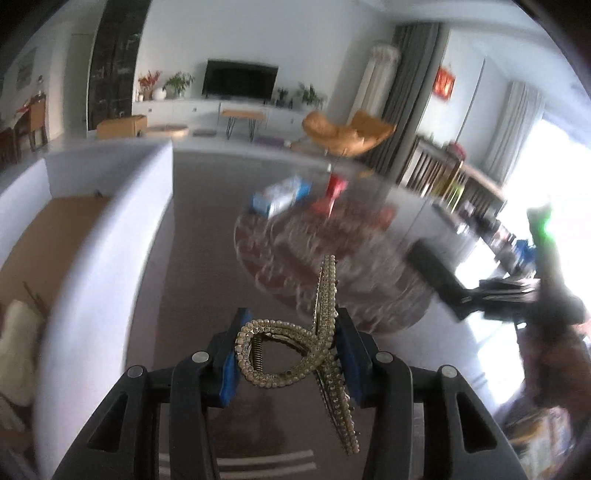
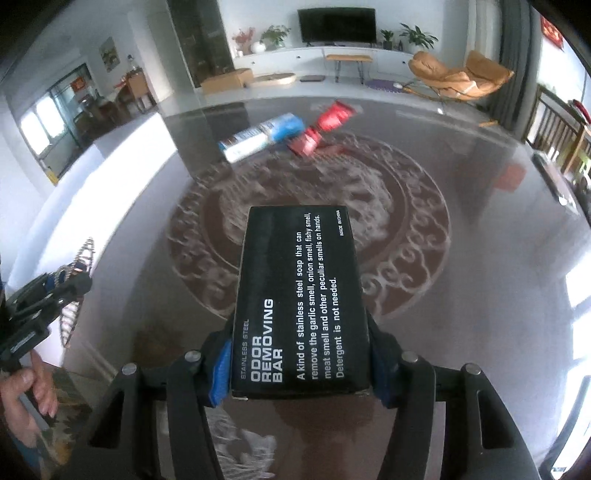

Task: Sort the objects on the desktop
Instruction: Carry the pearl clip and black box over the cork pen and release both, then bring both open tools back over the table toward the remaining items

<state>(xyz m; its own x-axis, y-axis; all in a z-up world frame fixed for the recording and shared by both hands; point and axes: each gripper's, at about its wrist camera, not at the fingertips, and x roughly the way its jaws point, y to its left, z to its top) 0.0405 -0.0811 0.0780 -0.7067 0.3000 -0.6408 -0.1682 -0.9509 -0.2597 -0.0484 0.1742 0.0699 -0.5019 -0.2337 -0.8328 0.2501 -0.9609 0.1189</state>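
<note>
My left gripper (image 1: 291, 354) is shut on a gold rhinestone hair clip (image 1: 317, 339) and holds it above the glass table (image 1: 207, 258); the clip also shows at the left of the right wrist view (image 2: 75, 269). My right gripper (image 2: 299, 365) is shut on a black box (image 2: 299, 295) labelled "Odor Removing Bar", held above the table (image 2: 461, 177); the box shows blurred in the left wrist view (image 1: 436, 273). A blue and white box (image 2: 260, 136) and a red packet (image 2: 321, 127) lie at the table's far side.
The glass table has a round ornate pattern (image 2: 306, 206) under it. A white sofa edge (image 1: 96, 229) runs along the left. A dark remote (image 2: 554, 181) lies at the table's right edge. Orange chairs (image 2: 454, 75) and a TV (image 2: 337, 24) stand beyond.
</note>
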